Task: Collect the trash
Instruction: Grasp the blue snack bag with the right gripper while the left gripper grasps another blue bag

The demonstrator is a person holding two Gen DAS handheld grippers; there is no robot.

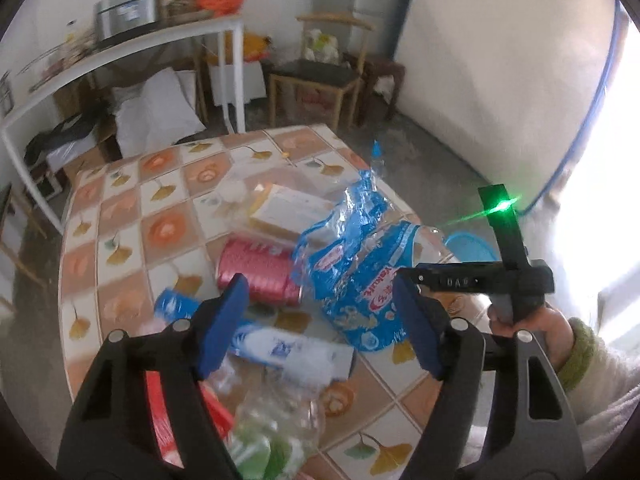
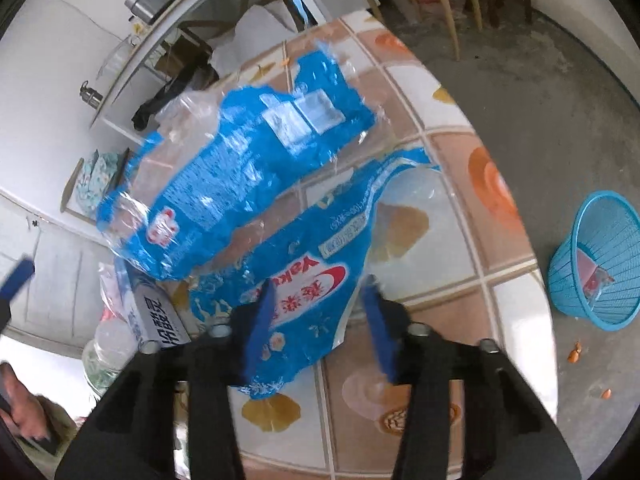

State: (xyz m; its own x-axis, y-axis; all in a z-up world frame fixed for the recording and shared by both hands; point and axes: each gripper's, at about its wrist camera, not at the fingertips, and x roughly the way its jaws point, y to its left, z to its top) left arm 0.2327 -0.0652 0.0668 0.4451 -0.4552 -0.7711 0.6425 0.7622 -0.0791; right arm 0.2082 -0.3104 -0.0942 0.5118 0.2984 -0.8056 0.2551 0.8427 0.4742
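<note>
A crumpled blue and clear plastic wrapper (image 2: 280, 184) lies on the tile-patterned table (image 2: 452, 160). My right gripper (image 2: 319, 308) points down at the wrapper's near end. Its blue pads stand apart with the wrapper's edge between them, and I see no squeeze on it. My left gripper (image 1: 320, 292) hangs open over the trash pile with nothing between its pads. Under it lie a pink ribbed roll (image 1: 260, 268), a white bottle (image 1: 288, 350) and the same wrapper (image 1: 360, 280). A blue basket (image 2: 592, 264) stands on the floor beside the table, with a scrap inside.
More litter sits on the table: a flat cardboard box (image 1: 288, 208), a clear bottle with a green label (image 1: 264, 436), a red item (image 1: 160, 412). A person's hand (image 1: 536, 320) holds the right tool. A white shelf table (image 1: 132, 48) and a wooden chair (image 1: 320, 76) stand beyond.
</note>
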